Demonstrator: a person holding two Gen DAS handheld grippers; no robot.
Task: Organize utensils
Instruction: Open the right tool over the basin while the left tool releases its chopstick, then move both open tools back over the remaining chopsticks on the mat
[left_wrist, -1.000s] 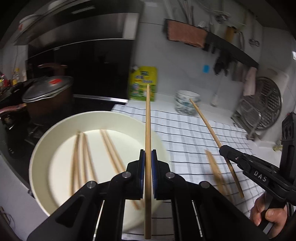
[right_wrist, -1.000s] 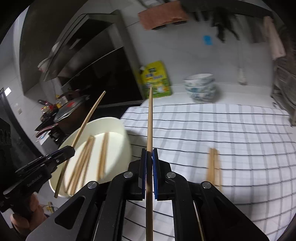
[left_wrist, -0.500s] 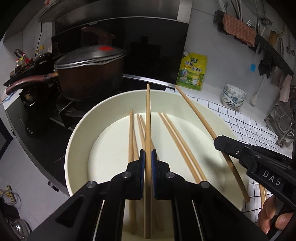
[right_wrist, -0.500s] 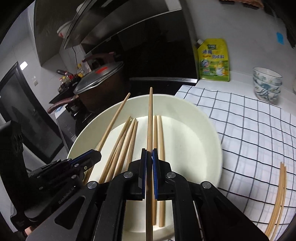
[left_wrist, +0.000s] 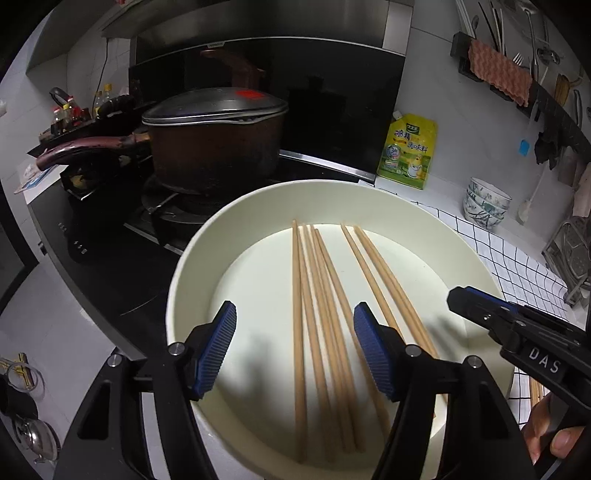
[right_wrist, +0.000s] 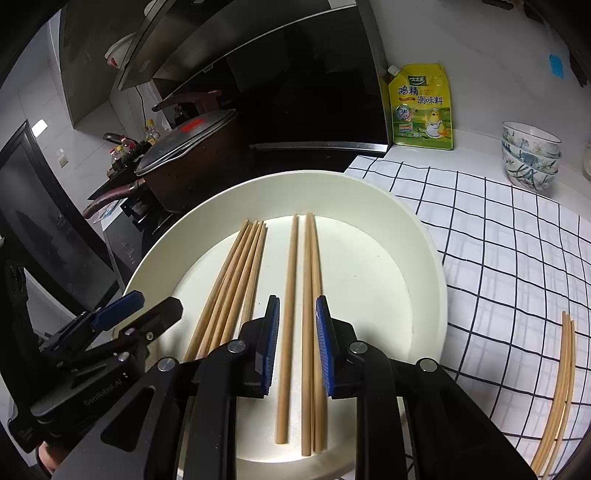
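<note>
Chopsticks in white bowl, both grippers releasing over it.

Item: seven wooden chopsticks (right_wrist: 291, 325) lying flat in the white bowl (right_wrist: 424, 236) beside the stove; long axes run from the near rim toward the pot (left_wrist: 214, 147), ends roughly aligned. Left gripper (left_wrist: 295, 350) jaws opening wide, nothing pressed between the pads. Right gripper (right_wrist: 295, 345) jaws opening, only narrowly parted, sticks below them ungripped. Further chopsticks (right_wrist: 557, 387) remain on the checked cloth (right_wrist: 498, 240). Risk, as judged: the narrowly parted right pads may drag a stick on withdrawal, skewing the row or tipping it over the rim.
</note>
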